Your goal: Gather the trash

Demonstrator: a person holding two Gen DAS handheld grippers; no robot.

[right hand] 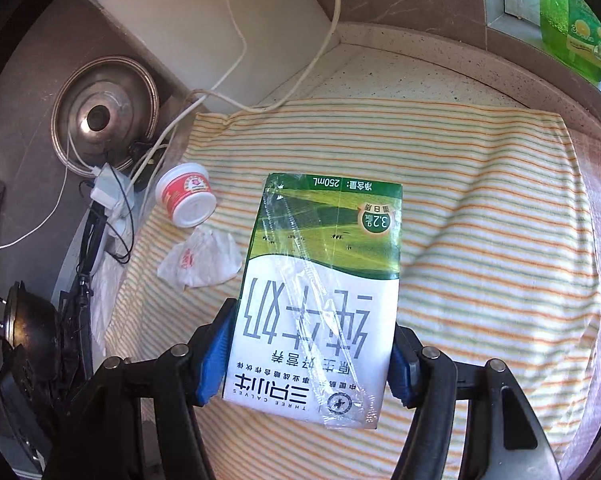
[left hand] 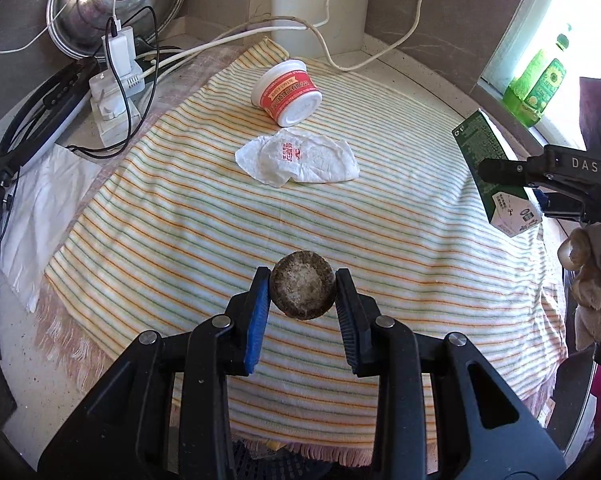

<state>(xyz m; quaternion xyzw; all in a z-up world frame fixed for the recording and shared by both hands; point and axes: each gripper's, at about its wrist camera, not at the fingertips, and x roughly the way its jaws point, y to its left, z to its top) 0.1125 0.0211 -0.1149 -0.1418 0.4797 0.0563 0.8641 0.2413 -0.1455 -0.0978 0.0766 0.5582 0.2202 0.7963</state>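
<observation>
My left tongs [left hand: 302,298] clamp a puck [left hand: 302,296], right tongs [right hand: 312,354] clamp the carton [right hand: 320,292]; the wrapper [left hand: 298,160] lies straight ahead of the left, nearer it.

the milk carton [right hand: 320,300] covers a broad patch of the striped towel [right hand: 480,240] in the right wrist view, and its lower corners hide the inner faces of the right hand-held gripper [right hand: 312,364]. from the left wrist view that carton [left hand: 496,168] is partly behind the gripper's black finger. the brown disc [left hand: 302,297] hides the towel beneath it; its surface is too fuzzy to identify. the green bottle [left hand: 540,80] on the sill is washed out by glare and cut off in the right wrist view. the pot lid [left hand: 112,4] runs off the top edge.
</observation>
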